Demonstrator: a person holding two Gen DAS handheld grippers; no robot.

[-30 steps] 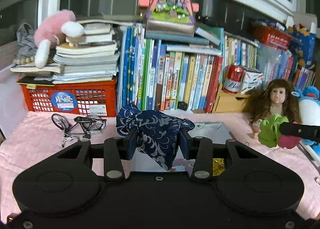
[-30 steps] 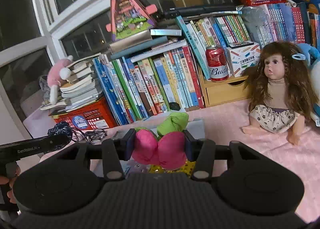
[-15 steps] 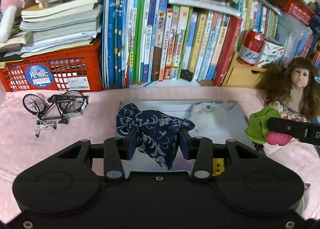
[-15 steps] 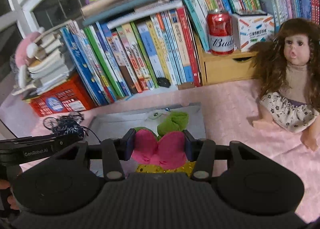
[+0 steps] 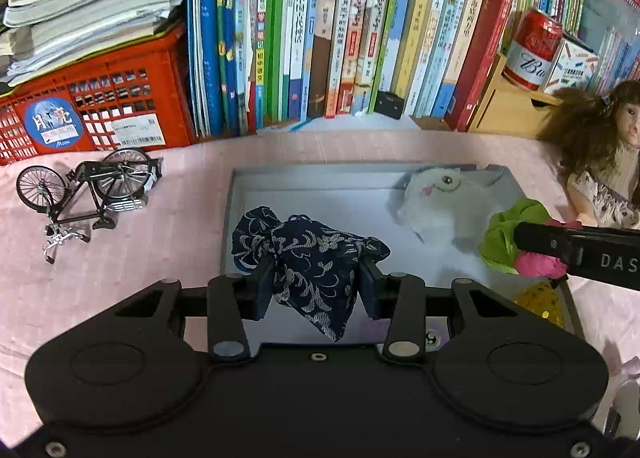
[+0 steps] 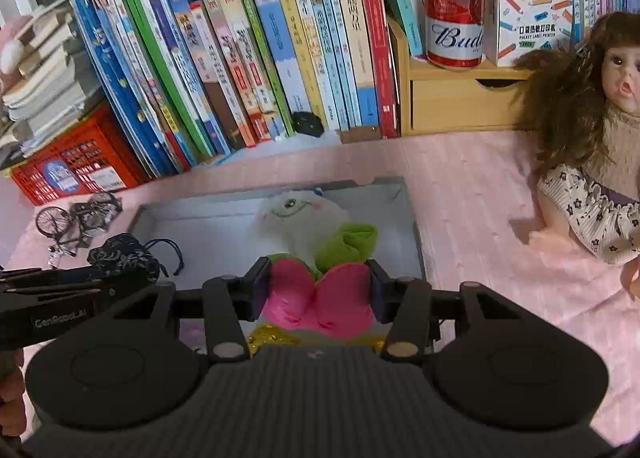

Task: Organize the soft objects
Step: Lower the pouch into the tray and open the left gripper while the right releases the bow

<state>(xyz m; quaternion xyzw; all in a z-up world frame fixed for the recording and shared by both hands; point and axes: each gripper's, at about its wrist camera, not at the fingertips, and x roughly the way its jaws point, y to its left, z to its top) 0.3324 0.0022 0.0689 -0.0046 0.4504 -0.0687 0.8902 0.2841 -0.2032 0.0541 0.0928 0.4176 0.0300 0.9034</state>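
My left gripper (image 5: 316,278) is shut on a dark blue patterned cloth pouch (image 5: 308,254), which hangs over the left half of a shallow grey box (image 5: 256,177). A pink and green plush toy (image 6: 320,290) is pinched in my right gripper (image 6: 318,288), over the box's near right part; from the left wrist view the same toy (image 5: 516,236) shows at the right. A white plush animal (image 5: 436,205) lies inside the box at the back right. Something yellow and sequined (image 5: 540,300) lies in the near right corner.
A row of upright books (image 5: 340,37) and a red crate (image 5: 92,113) under stacked books stand behind the box. A small model bicycle (image 5: 84,189) lies left of the box. A doll (image 6: 592,137) sits at the right, with a red can (image 6: 454,13) on a wooden drawer unit.
Both grippers came forward and tipped downward with their loads, from looking at the bookshelf to hovering over the grey box. The window and shelf top have slid out of view.
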